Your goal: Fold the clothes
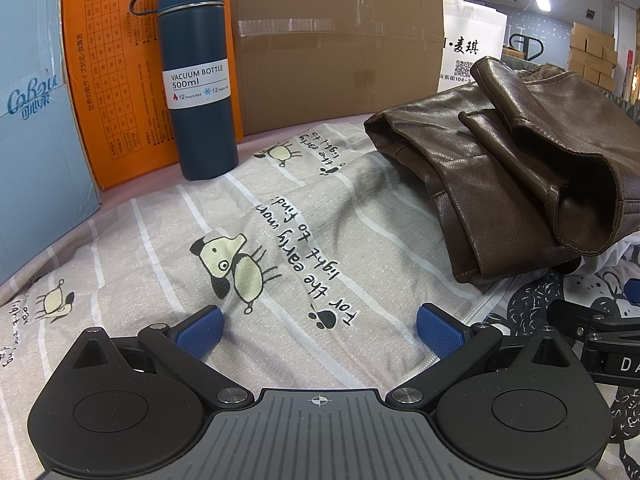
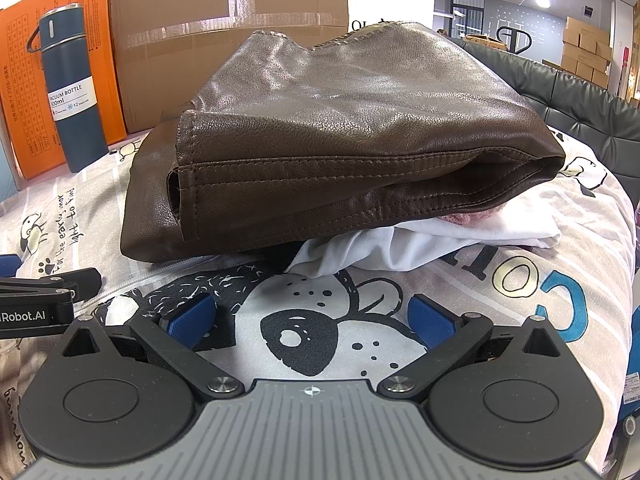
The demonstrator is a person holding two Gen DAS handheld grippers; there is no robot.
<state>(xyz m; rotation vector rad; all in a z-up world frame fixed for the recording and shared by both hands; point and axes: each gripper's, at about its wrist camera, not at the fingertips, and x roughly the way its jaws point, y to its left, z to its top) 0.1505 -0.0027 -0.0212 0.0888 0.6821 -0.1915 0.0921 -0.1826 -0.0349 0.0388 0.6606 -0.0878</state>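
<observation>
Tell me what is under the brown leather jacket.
Under the jacket lies a crumpled white garment with a bit of pink, on the printed bedsheet. Anything deeper under it is covered.

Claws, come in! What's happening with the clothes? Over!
Left claw open, empty. Right claw open, empty. Brown leather jacket folded, lying on white garment. Vacuum bottle stands clear, far left.

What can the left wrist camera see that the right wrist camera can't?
Only the left wrist view shows the light blue box and the left hand-held gripper, open over the striped sheet. Only the right wrist view shows the white garment tucked under the jacket and the right hand-held gripper, open too. Both show the brown leather jacket, the blue vacuum bottle, the orange box and the cardboard box.
</observation>
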